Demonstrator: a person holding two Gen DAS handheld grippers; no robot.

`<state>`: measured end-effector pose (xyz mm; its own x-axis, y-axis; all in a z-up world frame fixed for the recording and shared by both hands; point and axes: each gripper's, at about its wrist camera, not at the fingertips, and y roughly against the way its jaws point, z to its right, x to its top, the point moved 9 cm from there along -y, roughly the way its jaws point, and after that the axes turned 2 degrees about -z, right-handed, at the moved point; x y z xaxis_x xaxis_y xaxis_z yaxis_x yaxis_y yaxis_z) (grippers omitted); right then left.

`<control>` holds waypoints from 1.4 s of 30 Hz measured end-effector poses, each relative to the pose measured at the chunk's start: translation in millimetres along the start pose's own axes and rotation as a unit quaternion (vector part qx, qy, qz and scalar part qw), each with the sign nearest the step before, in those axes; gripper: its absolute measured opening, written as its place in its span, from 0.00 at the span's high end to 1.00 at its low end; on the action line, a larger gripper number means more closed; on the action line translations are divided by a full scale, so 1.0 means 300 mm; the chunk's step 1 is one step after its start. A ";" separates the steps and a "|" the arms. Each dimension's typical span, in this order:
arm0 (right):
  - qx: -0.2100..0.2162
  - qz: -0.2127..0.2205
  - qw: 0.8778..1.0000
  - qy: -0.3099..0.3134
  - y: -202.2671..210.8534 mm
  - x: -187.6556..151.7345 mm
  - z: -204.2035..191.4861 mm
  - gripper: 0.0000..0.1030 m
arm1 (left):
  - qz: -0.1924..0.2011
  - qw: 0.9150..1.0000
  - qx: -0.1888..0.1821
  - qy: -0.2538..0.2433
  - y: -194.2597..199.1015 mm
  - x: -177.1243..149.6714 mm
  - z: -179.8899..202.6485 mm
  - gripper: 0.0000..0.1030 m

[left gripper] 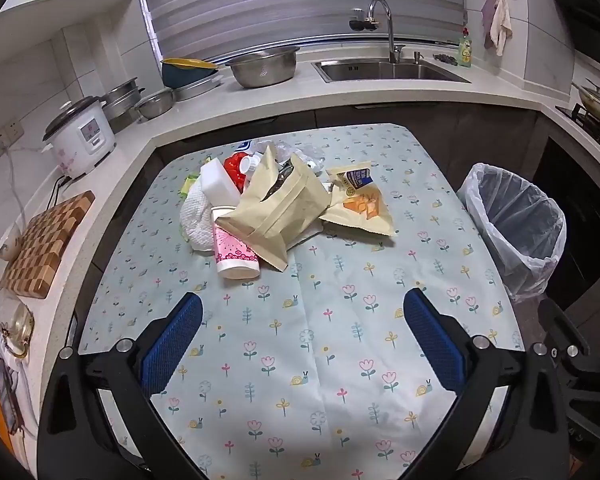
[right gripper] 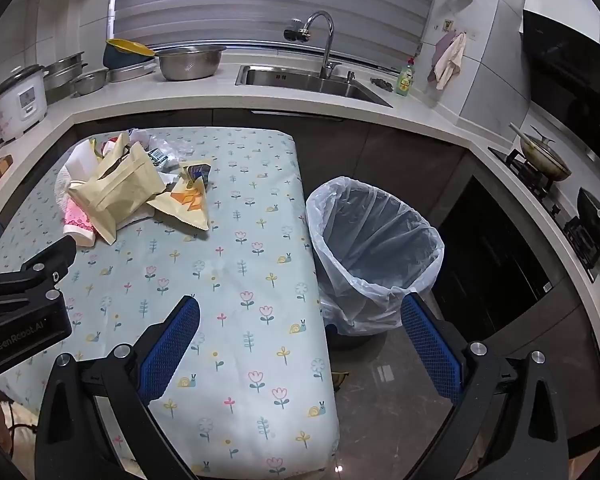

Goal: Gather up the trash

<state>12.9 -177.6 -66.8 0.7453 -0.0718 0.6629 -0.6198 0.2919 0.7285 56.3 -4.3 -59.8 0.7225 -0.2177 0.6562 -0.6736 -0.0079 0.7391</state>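
Observation:
A heap of trash lies at the far side of the table: a tan paper bag (left gripper: 278, 208) (right gripper: 118, 190), a pink paper cup (left gripper: 236, 254) (right gripper: 78, 222), a yellow snack wrapper (left gripper: 360, 200) (right gripper: 188, 202), a white cloth (left gripper: 194, 218), a white block (left gripper: 218, 182) and a red item (left gripper: 236, 166). A bin lined with a clear bag (left gripper: 516, 228) (right gripper: 374, 252) stands on the floor to the table's right. My left gripper (left gripper: 302, 306) hovers open over the near tablecloth, short of the heap. My right gripper (right gripper: 300, 308) hangs open above the table's right edge, near the bin.
The table wears a floral cloth (left gripper: 320, 340) (right gripper: 228, 280). A counter wraps behind with a rice cooker (left gripper: 80, 136), steel bowls (left gripper: 262, 66), a sink (left gripper: 388, 70), a checkered cutting board (left gripper: 46, 244) and a stove with pans (right gripper: 548, 160). The left gripper's black body (right gripper: 24, 308) shows in the right wrist view.

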 end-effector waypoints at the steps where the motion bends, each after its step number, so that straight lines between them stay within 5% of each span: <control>1: 0.000 0.000 1.000 0.000 0.000 0.002 0.000 0.06 | 0.000 1.000 0.000 0.000 0.000 -0.003 0.001 0.07; 42: -0.005 0.003 1.000 0.002 0.003 0.014 -0.003 0.06 | 0.000 1.000 0.000 0.005 -0.025 0.004 -0.032 0.07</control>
<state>15.7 -176.9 -63.6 0.7423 -0.0668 0.6667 -0.6217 0.3025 0.7225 63.7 4.7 -63.0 0.7238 -0.2079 0.6580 -0.6737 -0.0068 0.7390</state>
